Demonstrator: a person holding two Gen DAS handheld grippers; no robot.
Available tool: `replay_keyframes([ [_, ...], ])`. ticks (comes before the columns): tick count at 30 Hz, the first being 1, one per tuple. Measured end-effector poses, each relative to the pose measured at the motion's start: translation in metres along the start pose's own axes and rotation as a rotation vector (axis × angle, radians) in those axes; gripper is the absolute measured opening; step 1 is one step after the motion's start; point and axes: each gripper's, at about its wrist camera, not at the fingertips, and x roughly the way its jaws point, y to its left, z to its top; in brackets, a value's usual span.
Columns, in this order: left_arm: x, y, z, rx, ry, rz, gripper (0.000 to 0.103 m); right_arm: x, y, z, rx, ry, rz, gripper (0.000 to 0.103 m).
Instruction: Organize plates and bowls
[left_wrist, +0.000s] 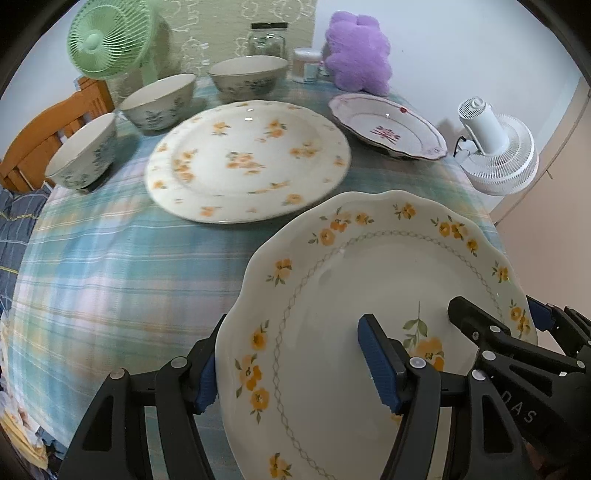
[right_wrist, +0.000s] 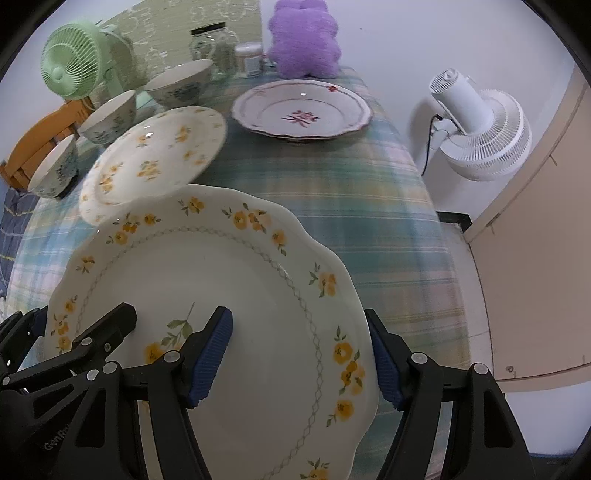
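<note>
The scalloped plate (left_wrist: 369, 295) fills the lower right of the left wrist view and the lower left of the right wrist view, held off the cloth (left_wrist: 110, 266) between both tools. The left gripper (left_wrist: 295, 365) straddles its rim, one pad outside the edge and one on the face; the right gripper (right_wrist: 303, 358) does the same at the opposite rim. Both sets of jaws stand fairly wide around the rim, and whether the pads truly press on it I cannot tell for sure, since the contact under the plate is hidden.

The risk, as I judge it: the glazed plate could slide or tip out if either grip loosens or the two hands drift apart. Its far edge also hangs close over the round plate (left_wrist: 247, 162) at frame centre, so lowering it carelessly could knock china on china.

The left view shows all three bowls (left_wrist: 83, 155) clearly at the upper left. The right view shows the pink plate (right_wrist: 301, 110) whole at the upper middle, the floor at the right, and the white fan (right_wrist: 487, 136) in full.
</note>
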Motion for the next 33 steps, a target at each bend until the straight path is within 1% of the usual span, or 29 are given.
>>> replay_keyframes([
  [5, 0.011, -0.020, 0.003, -0.005, 0.003, 0.017, 0.068, 0.008, -0.024, 0.003, 0.014, 0.002, -0.007, 0.074],
  [10, 0.020, -0.028, 0.005, -0.015, 0.015, 0.031, 0.068, 0.021, -0.039, 0.008, 0.032, 0.018, 0.005, 0.073],
  [13, 0.027, -0.033, 0.008, -0.011, 0.018, 0.041, 0.068, 0.027, -0.044, 0.010, 0.046, 0.019, 0.007, 0.073],
  [16, 0.031, -0.037, 0.011, -0.002, 0.002, 0.060, 0.068, 0.034, -0.049, 0.011, 0.069, 0.021, 0.012, 0.073],
  [19, 0.034, -0.037, 0.013, -0.004, -0.003, 0.063, 0.068, 0.040, -0.051, 0.013, 0.087, 0.027, 0.023, 0.073],
  [23, 0.038, -0.036, 0.017, -0.011, 0.000, 0.066, 0.069, 0.042, -0.050, 0.018, 0.082, 0.014, 0.016, 0.072],
  [26, 0.038, -0.038, 0.018, -0.005, 0.008, 0.086, 0.069, 0.043, -0.050, 0.020, 0.075, 0.012, 0.001, 0.071],
  [29, 0.037, -0.042, 0.019, 0.023, 0.024, 0.118, 0.071, 0.042, -0.051, 0.019, 0.077, 0.021, -0.005, 0.071],
  [31, 0.037, -0.043, 0.018, 0.031, 0.033, 0.131, 0.071, 0.041, -0.051, 0.018, 0.073, 0.030, 0.000, 0.071],
  [33, 0.037, -0.044, 0.018, 0.037, 0.051, 0.127, 0.071, 0.040, -0.054, 0.017, 0.082, 0.035, 0.025, 0.071],
])
